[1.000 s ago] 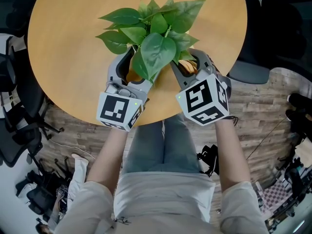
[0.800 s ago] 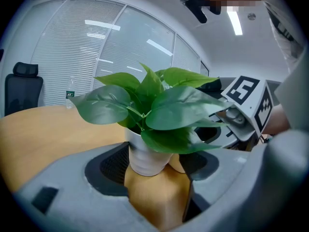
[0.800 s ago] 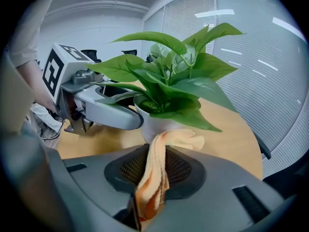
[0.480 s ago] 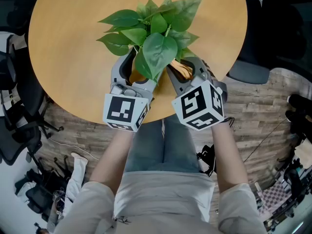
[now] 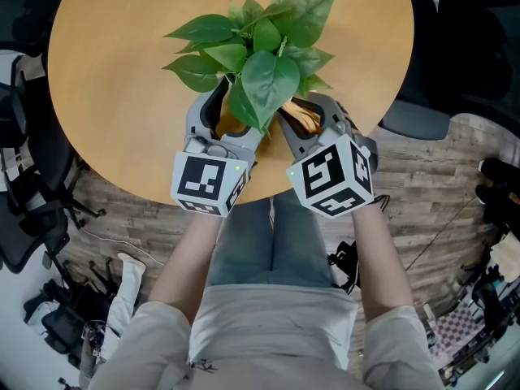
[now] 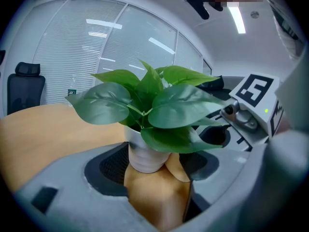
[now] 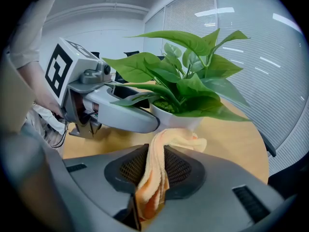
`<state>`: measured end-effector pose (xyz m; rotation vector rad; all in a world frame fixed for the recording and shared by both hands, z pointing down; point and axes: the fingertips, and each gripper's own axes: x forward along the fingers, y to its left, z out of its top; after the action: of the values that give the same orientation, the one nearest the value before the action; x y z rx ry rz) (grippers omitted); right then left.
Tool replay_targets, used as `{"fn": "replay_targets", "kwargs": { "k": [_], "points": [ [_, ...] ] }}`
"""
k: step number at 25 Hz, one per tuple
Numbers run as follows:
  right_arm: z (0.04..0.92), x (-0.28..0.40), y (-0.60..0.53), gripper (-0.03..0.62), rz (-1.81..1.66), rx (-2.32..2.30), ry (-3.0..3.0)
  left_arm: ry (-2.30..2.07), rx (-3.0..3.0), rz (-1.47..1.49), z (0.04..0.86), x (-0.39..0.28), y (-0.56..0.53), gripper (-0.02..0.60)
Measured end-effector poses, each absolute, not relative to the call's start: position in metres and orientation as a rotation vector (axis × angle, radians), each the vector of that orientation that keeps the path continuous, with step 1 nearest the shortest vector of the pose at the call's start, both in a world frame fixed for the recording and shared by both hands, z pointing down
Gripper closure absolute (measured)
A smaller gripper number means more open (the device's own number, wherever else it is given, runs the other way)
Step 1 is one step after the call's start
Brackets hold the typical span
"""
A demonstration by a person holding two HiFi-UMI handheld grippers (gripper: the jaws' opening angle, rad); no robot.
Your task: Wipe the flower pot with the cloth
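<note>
Small white ribbed pot, narrowing toward the foot, crowned with broad green leaves, upright on a round wooden table. Peach-orange terry cloth, gathered into a thick strip.

Both forearms stretched forward side by side, marker cubes toward the body. Left gripper held at a shallow tilt, right gripper tipped more steeply down at the table. Both angled in on the plant, one from each side.

Along the left gripper: jaws spread wide, one on either side of the pot. Pot out near the tips and, as far as can be told, pressed between them.

Along the right gripper: jaws clamped on the cloth, strip pinched between the pads. Free end spilling past the tips and lying against the foot of the pot. Pot just ahead of those tips and slightly to their right, leaves spreading above both grippers. Left gripper crossing in from the right gripper's left, ending beside the pot, close to the cloth's free end.
</note>
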<state>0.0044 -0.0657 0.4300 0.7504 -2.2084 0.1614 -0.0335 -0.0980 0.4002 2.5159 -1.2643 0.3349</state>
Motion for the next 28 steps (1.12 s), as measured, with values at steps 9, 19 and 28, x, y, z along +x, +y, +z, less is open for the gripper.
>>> {"fn": "replay_targets", "kwargs": {
  "k": [9, 19, 28],
  "points": [
    [0.431, 0.005, -0.066, 0.502, 0.180, 0.757, -2.209, -0.957, 2.706, 0.370, 0.398, -0.037, -0.100, 0.199],
    [0.430, 0.008, -0.068, 0.502, 0.202, 0.764, -2.211, -0.651, 2.903, 0.423, 0.399, -0.051, -0.106, 0.187],
    [0.430, 0.007, -0.068, 0.502, 0.219, 0.785, -2.205, -0.457, 2.940, 0.341, 0.393, -0.036, -0.121, 0.170]
  ]
}}
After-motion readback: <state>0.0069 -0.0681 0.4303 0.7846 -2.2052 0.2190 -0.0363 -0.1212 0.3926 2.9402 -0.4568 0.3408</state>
